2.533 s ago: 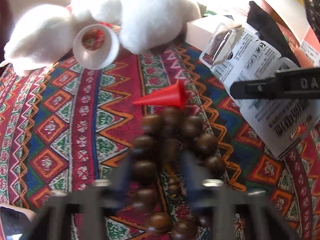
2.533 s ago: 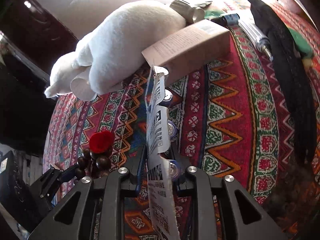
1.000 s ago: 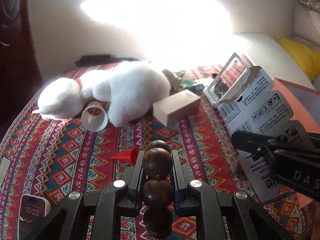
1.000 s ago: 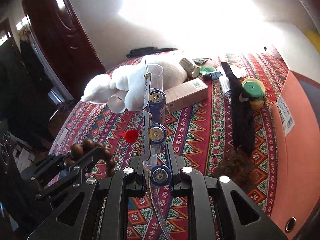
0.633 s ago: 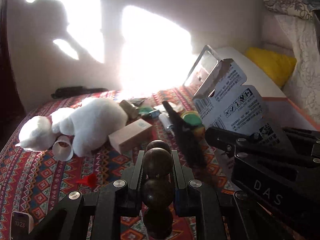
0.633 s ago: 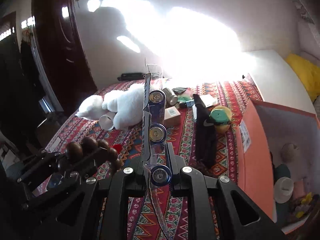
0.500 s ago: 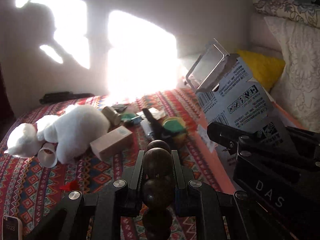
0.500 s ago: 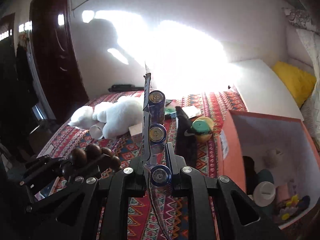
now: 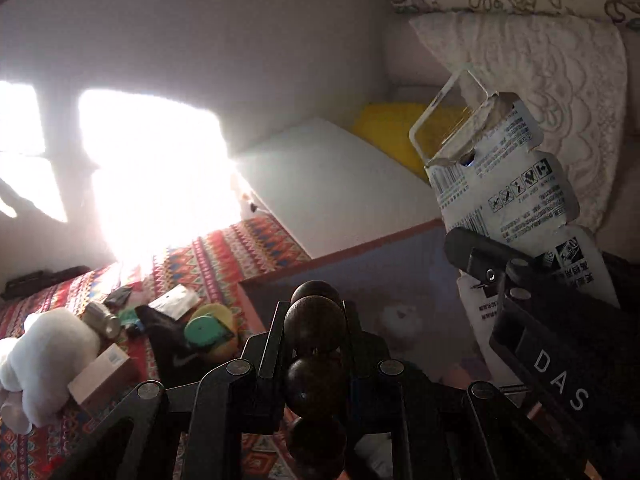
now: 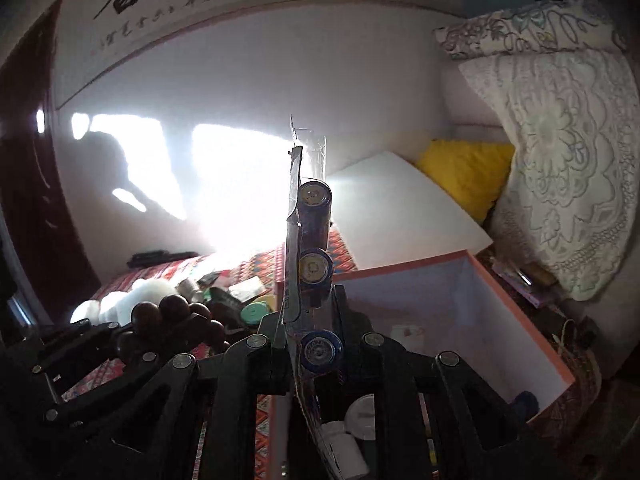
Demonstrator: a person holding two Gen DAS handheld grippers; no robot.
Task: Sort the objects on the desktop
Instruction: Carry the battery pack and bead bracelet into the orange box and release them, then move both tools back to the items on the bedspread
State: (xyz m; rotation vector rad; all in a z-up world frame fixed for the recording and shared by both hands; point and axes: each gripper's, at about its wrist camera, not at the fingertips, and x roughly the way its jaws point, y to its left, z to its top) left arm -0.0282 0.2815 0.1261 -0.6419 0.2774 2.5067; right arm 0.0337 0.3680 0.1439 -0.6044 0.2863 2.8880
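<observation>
A string of dark wooden beads (image 9: pixel 314 328) stands upright between the fingers of my left gripper (image 9: pixel 314 308), which is shut on it. My right gripper (image 10: pixel 310 304) is shut on a battery blister pack (image 10: pixel 314 216), held on edge with the blue batteries facing me. Both grippers hang over the near left corner of an open orange box (image 10: pixel 520 312), whose rim (image 9: pixel 340 252) runs just past the beads. In the left wrist view the battery pack (image 9: pixel 500 184) rises at the right. The beads (image 10: pixel 172 312) show at the left of the right wrist view.
On the patterned cloth to the left lie a white plush toy (image 9: pixel 40 352), a small carton (image 9: pixel 100 376), a black cloth (image 9: pixel 172 348), a green-lidded yellow pot (image 9: pixel 204 330) and a metal cup (image 9: pixel 100 318). White bottles (image 10: pixel 360 412) sit inside the box. A yellow pillow (image 10: pixel 468 172) lies beyond.
Both grippers have risen and swung right, from above the patterned cloth to the orange box. The beads and the battery pack stay gripped as before.
</observation>
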